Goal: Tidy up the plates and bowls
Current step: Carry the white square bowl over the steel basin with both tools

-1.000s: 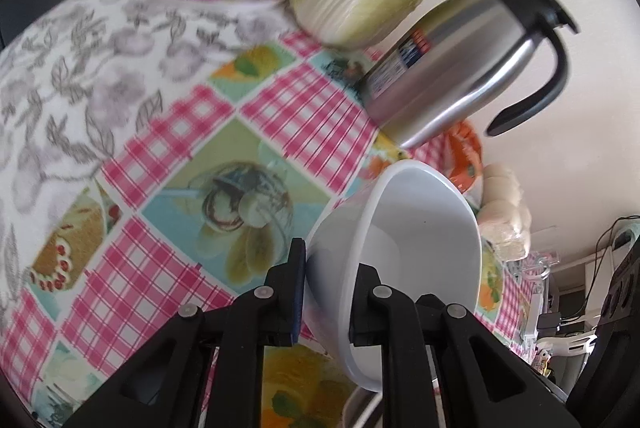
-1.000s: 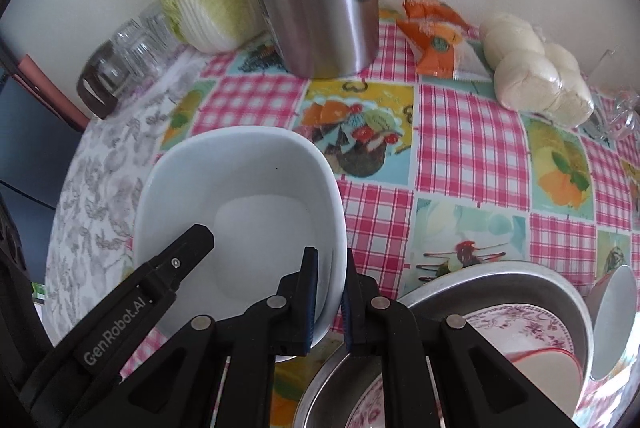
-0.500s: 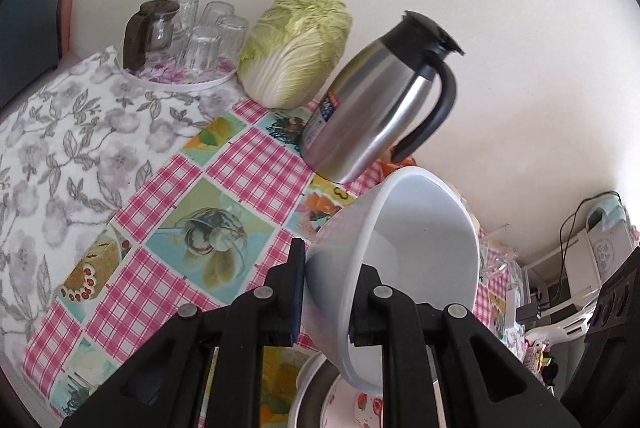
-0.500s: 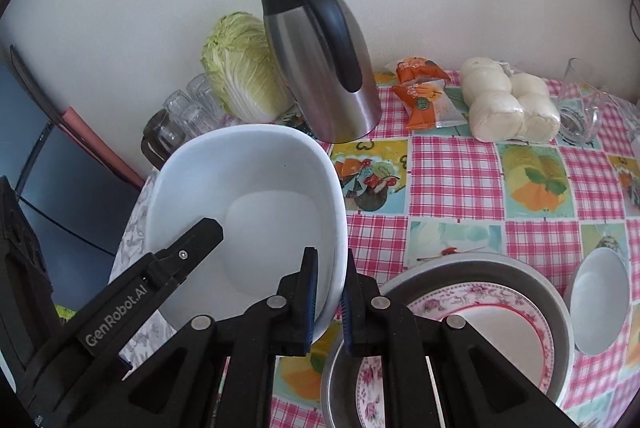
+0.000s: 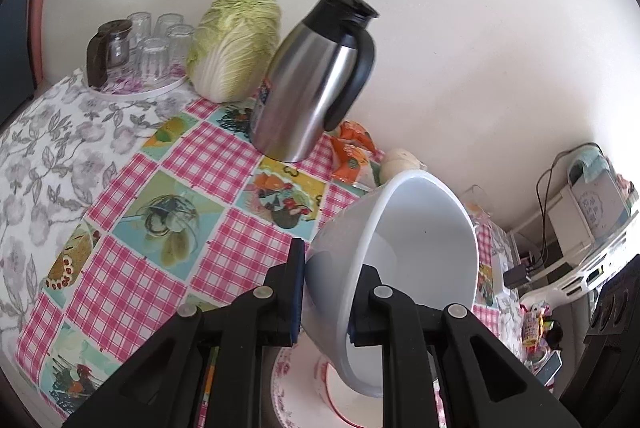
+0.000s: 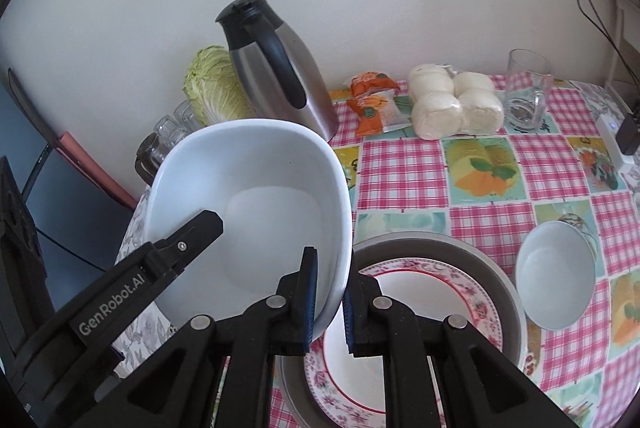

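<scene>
Both grippers pinch the big white bowl [image 6: 256,212] by opposite rim edges: left gripper [image 5: 326,296], right gripper [image 6: 330,302]. Bowl is airborne, tilted, above the near floral plate [image 6: 448,292] in its metal basin [image 6: 504,276]. Risk: thin rim grips slip if hands diverge, so bowl drops onto plate

Soft daylight, perhaps from the right; fisheye-warped, dark-vignetted edges

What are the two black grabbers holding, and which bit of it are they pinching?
Both hold the big white bowl by its rim. The right gripper pinches the rim's near edge; the left gripper pinches the opposite side, one finger inside the bowl, one outside.
</scene>
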{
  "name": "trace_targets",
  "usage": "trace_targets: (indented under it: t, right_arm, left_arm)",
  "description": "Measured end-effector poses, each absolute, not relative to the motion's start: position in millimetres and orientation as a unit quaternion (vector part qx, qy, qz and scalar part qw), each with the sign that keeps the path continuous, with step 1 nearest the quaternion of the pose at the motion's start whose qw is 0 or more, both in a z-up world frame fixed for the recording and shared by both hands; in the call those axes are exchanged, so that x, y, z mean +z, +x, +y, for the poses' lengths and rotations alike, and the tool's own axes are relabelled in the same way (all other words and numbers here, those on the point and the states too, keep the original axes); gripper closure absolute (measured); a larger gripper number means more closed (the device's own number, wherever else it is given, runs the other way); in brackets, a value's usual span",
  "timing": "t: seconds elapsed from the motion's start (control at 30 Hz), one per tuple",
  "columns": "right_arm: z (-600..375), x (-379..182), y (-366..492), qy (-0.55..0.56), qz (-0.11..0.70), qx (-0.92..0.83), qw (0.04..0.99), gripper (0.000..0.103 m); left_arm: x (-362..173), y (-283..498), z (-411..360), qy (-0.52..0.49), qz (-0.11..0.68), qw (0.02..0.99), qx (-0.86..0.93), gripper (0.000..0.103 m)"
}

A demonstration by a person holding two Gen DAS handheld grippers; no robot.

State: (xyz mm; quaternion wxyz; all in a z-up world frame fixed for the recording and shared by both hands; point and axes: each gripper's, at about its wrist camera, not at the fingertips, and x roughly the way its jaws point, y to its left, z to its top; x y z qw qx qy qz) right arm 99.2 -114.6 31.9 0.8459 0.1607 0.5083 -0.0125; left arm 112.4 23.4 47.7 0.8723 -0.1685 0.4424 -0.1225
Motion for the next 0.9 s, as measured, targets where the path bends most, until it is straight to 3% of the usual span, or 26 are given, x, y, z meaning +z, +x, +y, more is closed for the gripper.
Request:
trace_targets:
  t: [0.9]
  right_arm:
    - [-191.1,45.6,45.9,0.229,0.484,-0.054,0.843,0.087]
  left_arm:
    - [64.3,82.9,-56.5,-0.111,0.438,0.870,-0.195,0.085]
